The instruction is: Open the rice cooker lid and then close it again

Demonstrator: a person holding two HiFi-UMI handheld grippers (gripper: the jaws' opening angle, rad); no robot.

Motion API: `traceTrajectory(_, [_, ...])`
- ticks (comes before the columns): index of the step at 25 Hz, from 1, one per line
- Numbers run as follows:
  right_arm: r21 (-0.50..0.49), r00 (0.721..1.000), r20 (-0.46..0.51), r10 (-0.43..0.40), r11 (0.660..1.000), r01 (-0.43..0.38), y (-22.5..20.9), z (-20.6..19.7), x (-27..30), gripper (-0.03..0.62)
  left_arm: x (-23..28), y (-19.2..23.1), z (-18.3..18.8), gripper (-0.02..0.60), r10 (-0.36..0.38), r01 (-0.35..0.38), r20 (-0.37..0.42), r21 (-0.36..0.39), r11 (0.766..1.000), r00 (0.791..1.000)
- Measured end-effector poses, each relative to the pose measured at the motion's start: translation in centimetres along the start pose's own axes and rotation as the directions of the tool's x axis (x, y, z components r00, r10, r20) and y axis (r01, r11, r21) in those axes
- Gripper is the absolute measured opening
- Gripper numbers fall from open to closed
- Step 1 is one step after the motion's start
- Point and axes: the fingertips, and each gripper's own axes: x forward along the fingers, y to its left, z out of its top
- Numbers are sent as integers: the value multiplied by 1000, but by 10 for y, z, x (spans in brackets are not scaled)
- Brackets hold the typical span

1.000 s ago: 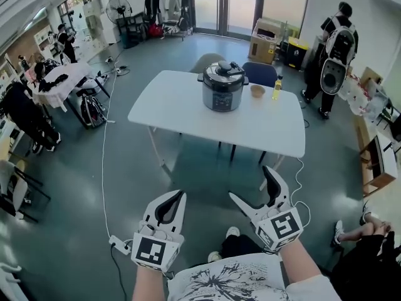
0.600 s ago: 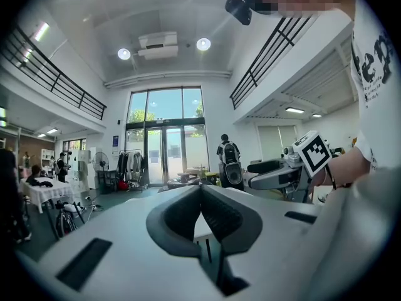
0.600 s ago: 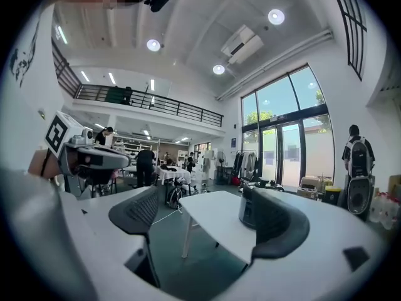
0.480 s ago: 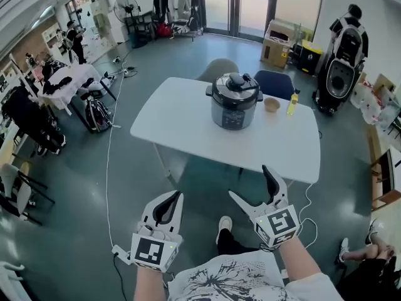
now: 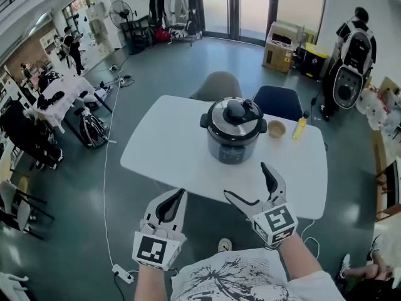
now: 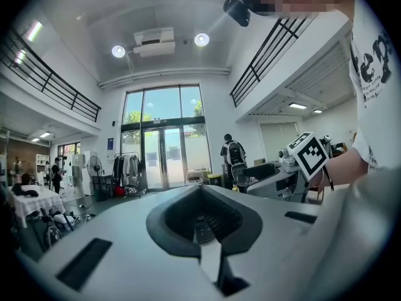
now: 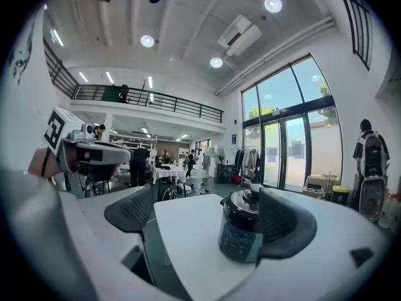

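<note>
Left gripper low at my left, jaws pressed together with nothing between them, well short of the table. Rice cooker stands upright about mid-table, nearer the far edge, its lid down and seated. Right gripper sits just over the near table edge. Its jaws have just been opening and stand wide apart. The cooker shows in the gap between them from the gripper's own view, but well apart and untouched. The task has not started, I judge, and both tools are empty.

Risks from here:
- The tabletop looks smooth, so lifting the lid with one tool and no brace could drag or tip the whole cooker.
- The left jaws would have to open before they could steady the body.
- The lid may need a twist rather than a straight pull. I cannot tell the latch from here.
- A wide right-hand approach could clip the small things beside the cooker.

Containers:
- The cooker is closed, so its contents are hidden.
- A small bowl stands near its right side, too small to tell whether anything is in it.
- A yellow bottle stands just beside the bowl, fill level unclear.
</note>
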Motion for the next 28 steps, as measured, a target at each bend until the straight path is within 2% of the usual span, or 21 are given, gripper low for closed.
traceTrajectory(4, [3,1000,-11,0,1000,0,-42,-4,50,546,57,26,-11,14,1,-2,-40,-4,1000,999])
traceTrajectory(10, [11,997,-79,-18,1000,19,-103,-7,121,546,143,63,-15,14,-42,41,-29,-18,999,999])
traceTrajectory(14, [25,984,-176,-28,999,32,-143,-17,169,545,203,84,-13,14,-98,98,-4,-15,995,995])
traceTrajectory(19, [35,962,-268,-59,997,71,-187,-20,227,544,275,113,-6,14,-197,197,22,8,980,980])
traceTrajectory(22, [31,936,-340,-85,994,101,-210,-24,268,532,314,138,-8,14,-251,251,33,11,968,967])
traceTrajectory(25, [-8,886,-446,-128,990,139,-234,-36,312,529,347,165,-19,14,-301,301,28,10,954,953])
traceTrajectory(28, [-5,836,-532,-130,989,151,-253,-51,344,510,372,177,-31,14,-359,357,20,58,932,933])
